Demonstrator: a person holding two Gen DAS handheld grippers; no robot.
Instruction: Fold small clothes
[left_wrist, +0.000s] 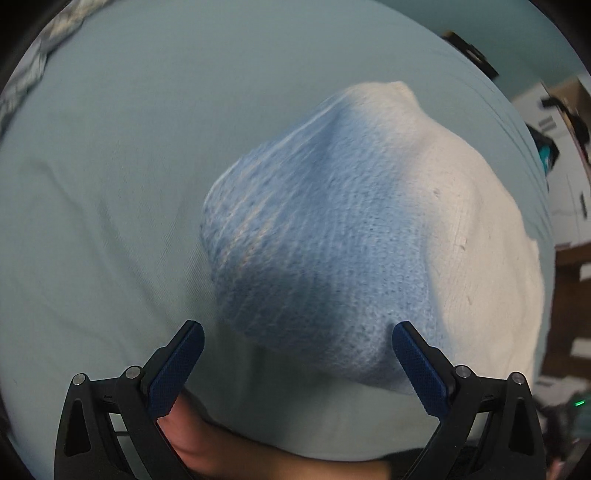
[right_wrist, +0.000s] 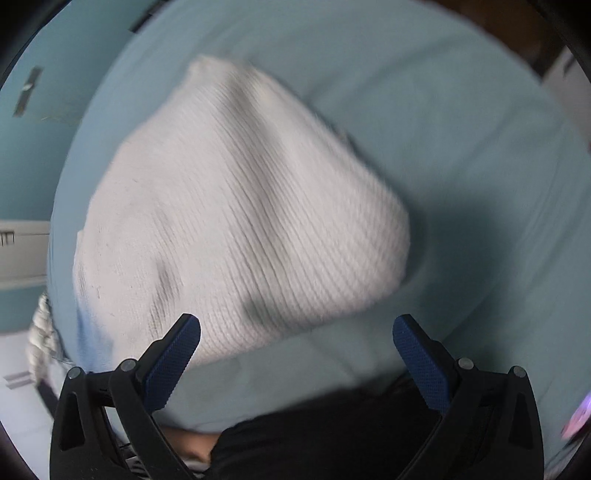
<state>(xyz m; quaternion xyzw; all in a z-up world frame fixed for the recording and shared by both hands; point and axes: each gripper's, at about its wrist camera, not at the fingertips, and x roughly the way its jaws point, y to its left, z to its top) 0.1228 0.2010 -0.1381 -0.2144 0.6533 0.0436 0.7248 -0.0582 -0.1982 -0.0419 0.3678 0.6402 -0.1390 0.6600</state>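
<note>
left gripper (left_wrist: 297, 349): jaws wide apart, holding nothing
right gripper (right_wrist: 295, 341): jaws wide apart, holding nothing
knit garment (left_wrist: 332, 236): blue-and-white, bunched on pale teal sheet (left_wrist: 110, 184), just ahead of both grippers
focus: motion-blurred

One knitted garment (left_wrist: 354, 236) lies on one pale teal sheet (left_wrist: 110, 184), part blue and part white in the left wrist view and almost all white in the right. Two grippers show, the left (left_wrist: 297, 356) and the right (right_wrist: 295, 350), each with two blue-padded fingers spread apart, four fingers in all. One crumpled cloth (left_wrist: 33, 66) sits at the sheet's far left edge.
</note>
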